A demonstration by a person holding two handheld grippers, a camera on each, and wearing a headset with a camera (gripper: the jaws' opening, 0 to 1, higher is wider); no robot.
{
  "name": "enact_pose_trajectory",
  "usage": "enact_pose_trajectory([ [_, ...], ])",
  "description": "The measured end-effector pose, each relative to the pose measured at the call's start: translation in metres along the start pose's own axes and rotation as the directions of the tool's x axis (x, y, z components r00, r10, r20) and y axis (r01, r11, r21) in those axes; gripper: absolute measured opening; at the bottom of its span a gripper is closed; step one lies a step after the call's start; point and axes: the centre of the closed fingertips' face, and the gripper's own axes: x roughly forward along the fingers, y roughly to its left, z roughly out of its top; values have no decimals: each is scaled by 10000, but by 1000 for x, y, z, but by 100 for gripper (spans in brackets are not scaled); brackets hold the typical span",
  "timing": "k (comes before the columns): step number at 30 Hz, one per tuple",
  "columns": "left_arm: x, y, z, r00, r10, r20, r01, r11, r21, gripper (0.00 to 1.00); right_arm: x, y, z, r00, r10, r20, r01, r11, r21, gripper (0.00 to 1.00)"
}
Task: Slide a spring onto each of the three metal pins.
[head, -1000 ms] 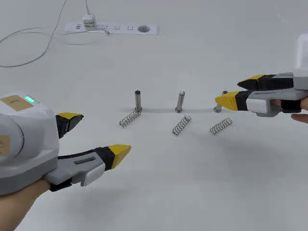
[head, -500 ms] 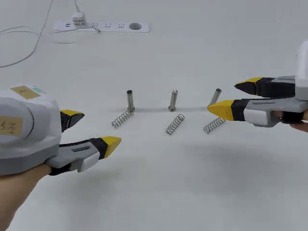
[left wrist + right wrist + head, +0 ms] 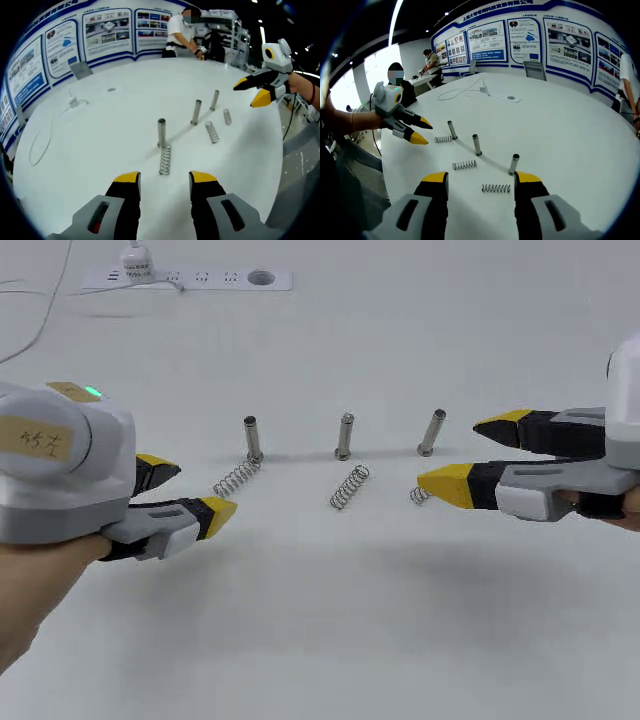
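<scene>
Well, three shiny pins (image 3: 345,436) stand bare (upright); springs (image 3: 349,486) lie alongside.

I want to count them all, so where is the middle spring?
In the head view, the middle spring lies flat on the white table, just in front of the middle pin, between the left spring and the right spring.
</scene>
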Motion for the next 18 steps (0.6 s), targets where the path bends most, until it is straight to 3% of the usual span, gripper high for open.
enact_pose_trajectory([
  [13, 19, 3, -3, 9978, -433, -500, 404, 9976, -569, 29, 3, 12, -9, 9998, 199, -69, -197, 9993, 311, 54],
  [18, 23, 3, -3, 9963, -580, -641, 548, 9972, -502, 23, 4, 13, -10, 9997, 229, -42, -227, 9989, 402, 54],
])
